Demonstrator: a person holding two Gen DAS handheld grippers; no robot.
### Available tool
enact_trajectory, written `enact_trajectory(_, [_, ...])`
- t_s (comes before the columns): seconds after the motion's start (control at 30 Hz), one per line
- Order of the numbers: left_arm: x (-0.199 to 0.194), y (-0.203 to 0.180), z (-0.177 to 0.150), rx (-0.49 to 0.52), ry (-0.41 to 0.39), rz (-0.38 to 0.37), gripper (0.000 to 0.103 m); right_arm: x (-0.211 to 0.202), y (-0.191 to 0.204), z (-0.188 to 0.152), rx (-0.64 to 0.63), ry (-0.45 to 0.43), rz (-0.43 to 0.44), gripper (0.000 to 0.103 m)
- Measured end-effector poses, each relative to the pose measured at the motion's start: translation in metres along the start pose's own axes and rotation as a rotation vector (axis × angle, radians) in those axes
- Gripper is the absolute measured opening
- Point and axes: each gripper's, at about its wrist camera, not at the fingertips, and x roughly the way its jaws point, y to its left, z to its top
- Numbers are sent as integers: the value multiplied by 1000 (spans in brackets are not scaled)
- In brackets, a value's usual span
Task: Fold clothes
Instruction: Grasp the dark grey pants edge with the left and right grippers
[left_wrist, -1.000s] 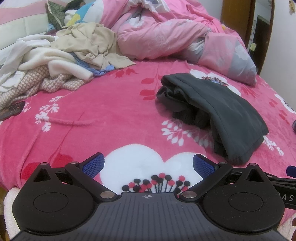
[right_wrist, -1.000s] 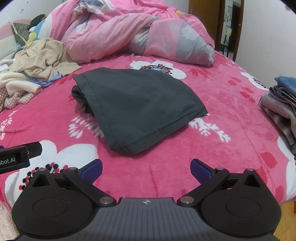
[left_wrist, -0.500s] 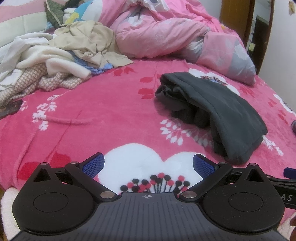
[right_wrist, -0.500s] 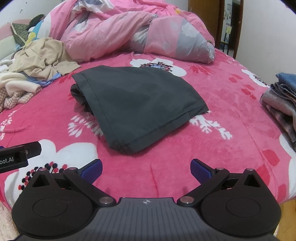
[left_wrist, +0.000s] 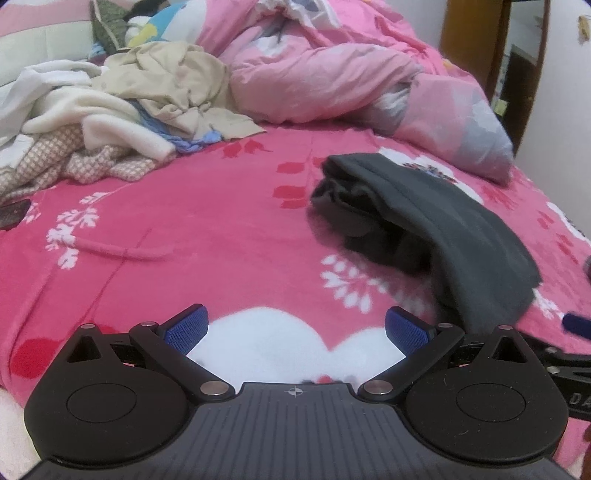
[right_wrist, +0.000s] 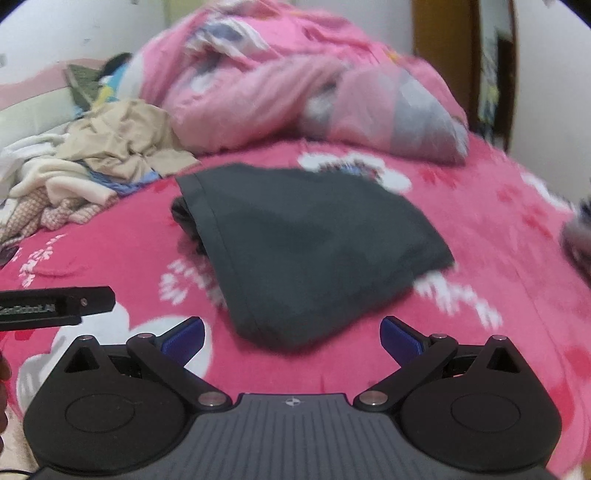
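On pink floral bedspread (right_wrist: 498, 236): folded dark grey garment (right_wrist: 306, 243), mid-bed, ahead of right gripper (right_wrist: 291, 334), jaws apart, empty. Left gripper (left_wrist: 293, 328) likewise spread, empty, garment off to its right. Unfolded clothes pile (left_wrist: 110, 110) far left. Side lettering blurred, unreadable.

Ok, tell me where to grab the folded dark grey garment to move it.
Take the dark grey garment at its near hemmed corner, coming low from the front. That corner points at the open right gripper, and its stacked layers lie flat on the pink floral blanket.
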Motion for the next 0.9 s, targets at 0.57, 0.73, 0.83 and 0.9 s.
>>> enact_trajectory(0.57, [28, 34, 13, -73, -60, 1, 93, 86, 39, 41, -292, -41, 15, 45])
enact_trajectory(0.73, [53, 17, 23, -55, -56, -72, 81, 87, 0, 64, -120, -58, 49, 26])
enact_trajectory(0.83, [72, -2, 29, 23, -46, -98, 80, 90, -20, 77, -78, -105, 15, 18])
enact_trajectory(0.9, [83, -13, 32, 63, -34, -119, 80, 93, -38, 86, -41, -143, -13, 15])
